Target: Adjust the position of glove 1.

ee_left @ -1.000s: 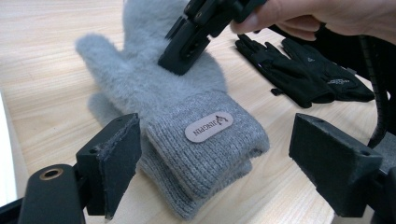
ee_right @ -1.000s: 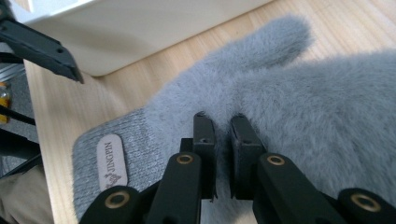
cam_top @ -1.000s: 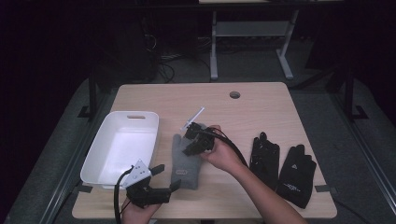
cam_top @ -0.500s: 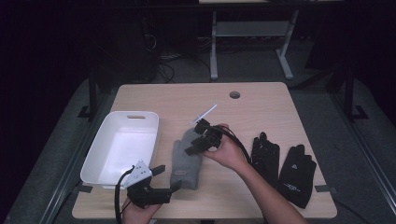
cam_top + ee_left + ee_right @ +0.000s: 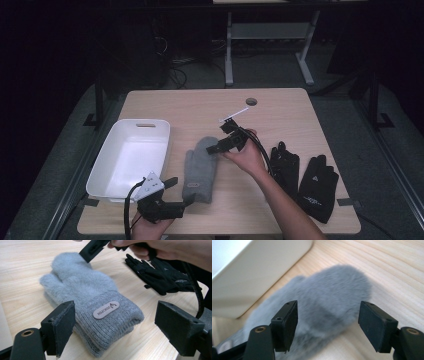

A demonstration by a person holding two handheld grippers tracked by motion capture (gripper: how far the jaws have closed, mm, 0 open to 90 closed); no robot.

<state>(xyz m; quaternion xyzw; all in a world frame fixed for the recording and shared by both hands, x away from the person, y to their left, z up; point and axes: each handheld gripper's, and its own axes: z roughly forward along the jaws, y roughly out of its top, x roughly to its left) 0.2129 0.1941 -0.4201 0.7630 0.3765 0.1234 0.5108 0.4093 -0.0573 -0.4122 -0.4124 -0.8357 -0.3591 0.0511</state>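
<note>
Your right gripper (image 5: 214,148) has just spread its jaws and now hangs over the fingertip end of the grey mitten (image 5: 199,167), nothing pinched. The mitten lies flat near the table's (image 5: 200,107) front edge, just beside the white bin (image 5: 107,165). Your left gripper (image 5: 185,195) waits spread wide at the cuff, so the mitten is released, not yet binned.
</note>
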